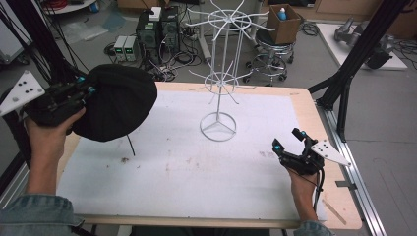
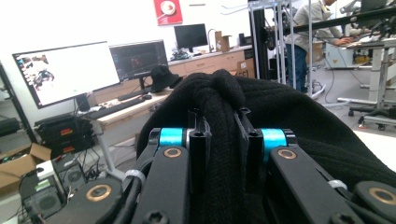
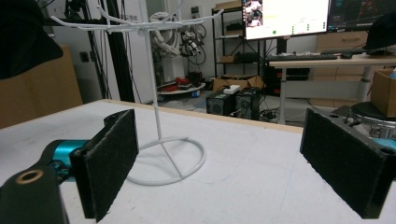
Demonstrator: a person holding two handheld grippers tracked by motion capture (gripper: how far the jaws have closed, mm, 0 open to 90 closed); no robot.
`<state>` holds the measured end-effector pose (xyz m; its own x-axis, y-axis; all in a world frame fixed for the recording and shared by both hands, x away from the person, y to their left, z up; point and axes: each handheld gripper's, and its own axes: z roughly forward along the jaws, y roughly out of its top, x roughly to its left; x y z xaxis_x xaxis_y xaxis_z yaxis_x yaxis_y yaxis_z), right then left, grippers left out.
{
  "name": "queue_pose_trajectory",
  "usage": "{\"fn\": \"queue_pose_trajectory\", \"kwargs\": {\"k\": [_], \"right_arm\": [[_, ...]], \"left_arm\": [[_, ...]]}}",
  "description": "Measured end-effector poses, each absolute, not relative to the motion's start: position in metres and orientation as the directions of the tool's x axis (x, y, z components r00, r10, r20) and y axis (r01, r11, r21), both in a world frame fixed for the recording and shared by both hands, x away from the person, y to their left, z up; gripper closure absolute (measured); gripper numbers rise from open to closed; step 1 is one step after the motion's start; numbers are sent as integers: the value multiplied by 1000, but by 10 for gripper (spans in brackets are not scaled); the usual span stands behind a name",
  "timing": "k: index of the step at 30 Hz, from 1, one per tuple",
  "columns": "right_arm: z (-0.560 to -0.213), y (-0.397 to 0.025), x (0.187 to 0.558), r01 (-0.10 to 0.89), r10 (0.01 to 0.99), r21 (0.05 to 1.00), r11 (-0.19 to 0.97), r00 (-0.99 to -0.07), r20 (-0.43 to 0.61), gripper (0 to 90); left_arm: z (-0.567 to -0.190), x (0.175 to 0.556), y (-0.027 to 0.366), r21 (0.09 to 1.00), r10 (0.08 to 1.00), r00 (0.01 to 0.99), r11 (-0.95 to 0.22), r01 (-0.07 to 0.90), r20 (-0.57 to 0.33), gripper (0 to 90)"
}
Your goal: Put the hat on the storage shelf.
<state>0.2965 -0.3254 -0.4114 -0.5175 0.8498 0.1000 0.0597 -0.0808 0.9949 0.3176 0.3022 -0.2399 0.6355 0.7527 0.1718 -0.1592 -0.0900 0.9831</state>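
Black knit beanie [image 1: 115, 103] is hanging off my left gripper [image 1: 83, 87], lifted over the left edge of the desk [image 1: 196, 162]. In the left gripper view my jaws are pinching a bunched fold of the knit [image 2: 219, 116] between them. It's looking soft, light and floppy, sagging into a rounded bag below the grip. I'm judging it non-fragile and grippy, not slippery; the best hold is a thick gather at the rim or crown, since thin single layers could slide. White wire rack [image 1: 220, 73] is standing mid-desk, its thin prongs free. My right gripper [image 1: 290, 142] is resting low near the right desk edge, jaws spread wide, holding nothing, pointing toward the rack base [image 3: 170, 161].
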Motion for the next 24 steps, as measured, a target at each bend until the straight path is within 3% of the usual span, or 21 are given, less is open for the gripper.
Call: {"fn": "queue_pose_trajectory", "kwargs": {"k": [12,24], "right_arm": [[-412,-326,297,65,848,995,-81,-520,103,108],[-412,-326,297,69,848,994,-85,-519,109,108]], "left_arm": [[-191,343,295,976,728,658,-76,-206,196,786],[-157,360,289,972,729,667,12,-236,153,786]]}}
